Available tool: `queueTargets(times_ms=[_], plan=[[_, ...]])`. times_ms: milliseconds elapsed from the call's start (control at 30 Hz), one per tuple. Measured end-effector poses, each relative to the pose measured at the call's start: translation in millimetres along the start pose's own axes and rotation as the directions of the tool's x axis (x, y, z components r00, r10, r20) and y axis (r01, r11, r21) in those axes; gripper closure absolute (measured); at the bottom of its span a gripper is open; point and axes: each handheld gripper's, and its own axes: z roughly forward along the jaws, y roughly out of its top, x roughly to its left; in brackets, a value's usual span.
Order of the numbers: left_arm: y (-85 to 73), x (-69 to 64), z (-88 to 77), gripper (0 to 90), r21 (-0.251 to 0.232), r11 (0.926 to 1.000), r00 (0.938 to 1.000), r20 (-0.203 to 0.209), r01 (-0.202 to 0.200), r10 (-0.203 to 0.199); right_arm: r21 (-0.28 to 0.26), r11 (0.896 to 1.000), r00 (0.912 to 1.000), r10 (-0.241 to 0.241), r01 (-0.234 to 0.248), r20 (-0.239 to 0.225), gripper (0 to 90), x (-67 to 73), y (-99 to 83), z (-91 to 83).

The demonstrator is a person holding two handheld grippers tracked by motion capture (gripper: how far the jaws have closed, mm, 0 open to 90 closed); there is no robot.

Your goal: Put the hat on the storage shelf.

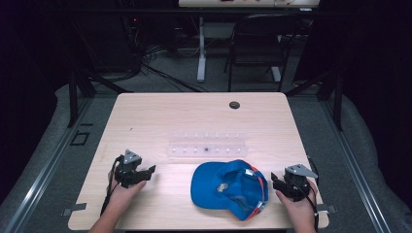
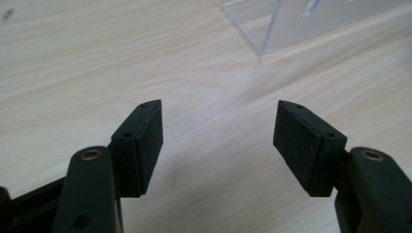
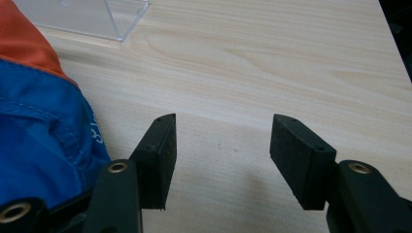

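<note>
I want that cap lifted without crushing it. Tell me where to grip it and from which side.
Probably grip the blue cap at its rim on the right, nearest the open right gripper, coming in from the right. The cap seems to lie crown down, so the thin edge there should fit between the jaws.

No legible text anywhere; white print on the blue cap (image 3: 43, 145) too cut off to read.

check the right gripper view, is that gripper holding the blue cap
No, the right gripper is open over bare table, with the blue cap lying beside its jaws.
</note>
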Motion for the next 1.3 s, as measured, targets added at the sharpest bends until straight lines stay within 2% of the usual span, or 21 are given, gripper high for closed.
queueTargets(times_ms=[167,267,400,533,633,700,833,933,1033,1133,1300], plan=[[-0.2,-4.8,-1.0,39.2,-0.007,0.9996,0.9996,-0.005,-0.029,0.029,0.034,0.999,0.9992,0.039,-0.039,-0.012,45.2,-5.3,-1.9,-0.9],[0.1,-6.0,-2.3,40.5,-0.015,0.9986,0.9987,-0.01,-0.051,0.051,0.04,0.998,0.9986,0.05,-0.049,-0.018,46.5,-5.4,-2.2,-2.6],[-2.6,-7.1,-4.3,42.7,-0.007,0.9982,0.9982,-0.001,-0.06,0.06,0.073,0.995,0.997,0.075,-0.073,-0.02,48.0,-3.4,2.2,-5.5],[-4.6,-8.7,-3.6,44.5,0.009,0.9993,0.9993,0.011,-0.037,0.036,0.094,0.99,0.9917,0.113,-0.107,-0.061,48.8,-1.7,12.8,-11.4],[-3.9,-12.5,-4.6,45.4,0.009,0.9986,0.9986,0.012,-0.052,0.052,0.126,0.987,0.9889,0.115,-0.103,-0.094,48.5,-0.7,20.7,-17.3],[-3.2,-14.5,-6.1,45.4,0.01,0.9969,0.997,0.01,-0.077,0.077,0.148,0.984,0.985,0.115,-0.096,-0.129,48.8,-0.6,26.6,-22.6],[-3.3,-16.7,-5.1,45.4,0.012,0.9964,0.9964,0.013,-0.084,0.084,0.187,0.978,0.9748,0.127,-0.092,-0.184,48.7,-2.2,38.1,-35.8],[-3.2,-16.4,-4.2,45.4,0.017,0.9966,0.9967,0.015,-0.08,0.08,0.236,0.966,0.9637,0.154,-0.101,-0.218,51.3,-3.8,43.8,-41.2],[-3.7,-16.9,-3.4,45.4,0.014,0.9975,0.9975,0.011,-0.07,0.07,0.284,0.955,0.961,0.157,-0.089,-0.228,54.5,-3.8,47.3,-42.0],[-4.2,-17.3,-2.9,45.4,0.019,0.9971,0.9973,0.008,-0.073,0.073,0.305,0.949,0.9582,0.159,-0.082,-0.238,54.7,-4.0,50.1,-42.0],[-4.8,-17.1,-2.0,45.4,0.028,0.997,0.9974,0.01,-0.072,0.071,0.323,0.943,0.9362,0.186,-0.085,-0.298,54.2,-1.0,54.5,-46.5]])
